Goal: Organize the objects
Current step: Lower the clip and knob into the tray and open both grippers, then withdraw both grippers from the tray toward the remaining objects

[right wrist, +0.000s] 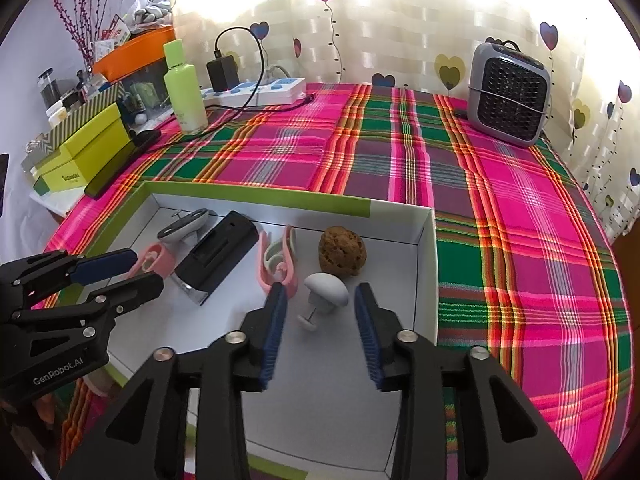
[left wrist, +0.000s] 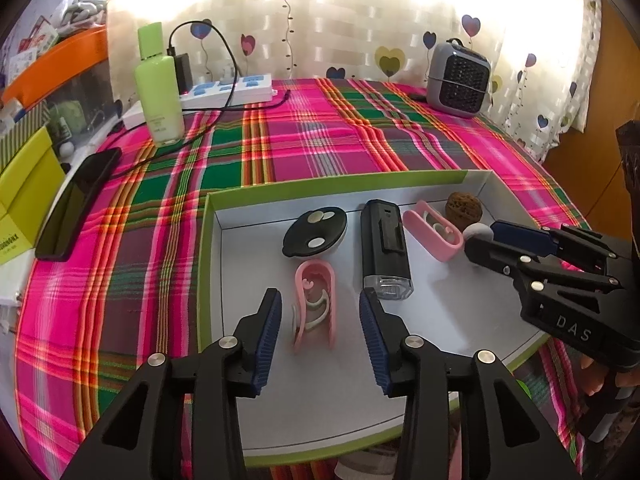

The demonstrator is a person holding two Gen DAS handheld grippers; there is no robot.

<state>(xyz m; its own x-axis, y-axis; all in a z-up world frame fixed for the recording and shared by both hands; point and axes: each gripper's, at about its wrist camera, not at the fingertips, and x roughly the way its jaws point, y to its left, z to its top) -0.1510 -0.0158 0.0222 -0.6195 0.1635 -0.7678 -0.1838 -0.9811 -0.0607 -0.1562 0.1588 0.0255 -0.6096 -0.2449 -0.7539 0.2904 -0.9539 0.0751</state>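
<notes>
A white box lid with a green rim [left wrist: 340,181] [right wrist: 256,196] lies on the plaid cloth. Inside it lie a pink clip [left wrist: 314,308] [right wrist: 154,260], a black oval piece with round pads [left wrist: 316,232] [right wrist: 186,226], a black rectangular device [left wrist: 384,248] [right wrist: 218,258], a second pink clip [left wrist: 432,232] [right wrist: 278,264], a brown walnut [left wrist: 464,207] [right wrist: 342,254] and a grey mushroom-shaped knob [right wrist: 326,292] [left wrist: 478,232]. My left gripper [left wrist: 320,320] [right wrist: 120,270] is open, its fingers either side of the first pink clip. My right gripper [right wrist: 320,316] [left wrist: 486,242] is open over the grey knob.
At the back stand a green bottle [left wrist: 158,88] [right wrist: 184,88], a white power strip with a black charger [left wrist: 228,90] [right wrist: 256,92] and a grey fan heater [left wrist: 458,78] [right wrist: 508,98]. A black phone [left wrist: 76,204] and yellow-green boxes [right wrist: 92,148] lie at the left edge.
</notes>
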